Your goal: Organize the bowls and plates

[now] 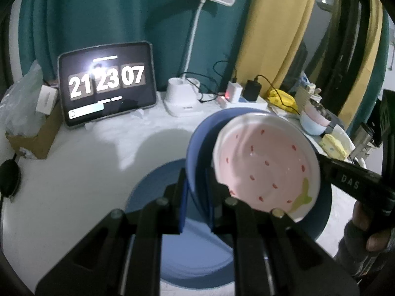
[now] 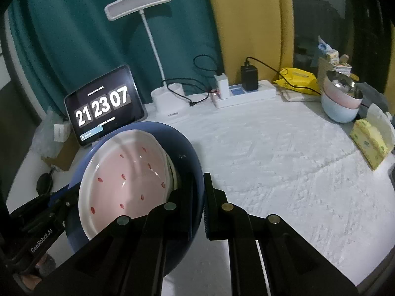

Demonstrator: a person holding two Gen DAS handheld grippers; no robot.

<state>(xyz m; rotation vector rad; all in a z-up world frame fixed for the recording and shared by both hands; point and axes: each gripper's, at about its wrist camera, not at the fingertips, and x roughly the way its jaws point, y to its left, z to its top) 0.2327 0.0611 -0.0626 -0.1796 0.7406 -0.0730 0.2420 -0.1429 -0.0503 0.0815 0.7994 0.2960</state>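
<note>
Carried stack: a deep blue round ceramic bowl (image 1: 197, 148) with a pink glazed dish dotted with red seeds and edged in white (image 1: 266, 165) nested inside it, both tilted and lifted off the worktop, in front of the tablet clock.
Left gripper (image 1: 195, 212): its jaws are clamped on the blue bowl's near rim, the wall of the bowl standing between the two pads.
Right gripper (image 2: 198, 204): its jaws pinch the opposite rim of the same bowl; no gap shows beyond the bowl wall.
Why two grips: opposite-rim holds likely keep the heavy, tilted bowl from swinging and stop the pink dish sliding out.
Below the stack: a flat blue round plate (image 1: 153, 197) lies on the worktop, nearer the camera than the tablet clock; it looks like the probable landing spot, so bowls and plates gather in one pile.
Landmark: a dark tablet showing a flip clock (image 2: 105, 106) leans at the back of the worktop.
Right of the tablet: a white desk lamp with a bar head (image 2: 158, 56), then a white power strip with chargers (image 2: 244, 93), then a yellow packet (image 2: 297, 77).
Far right of the tablet: a pink bowl stacked in a pale blue bowl (image 2: 342, 103), already nested, with a yellow sponge (image 2: 370, 145) just beside it.
Surface: a round worktop under a white textured cloth (image 2: 284, 162), mostly bare on that side.
Room: dim, with teal and mustard curtains behind the tablet.
Risk: the tilt could let the dish slip.
</note>
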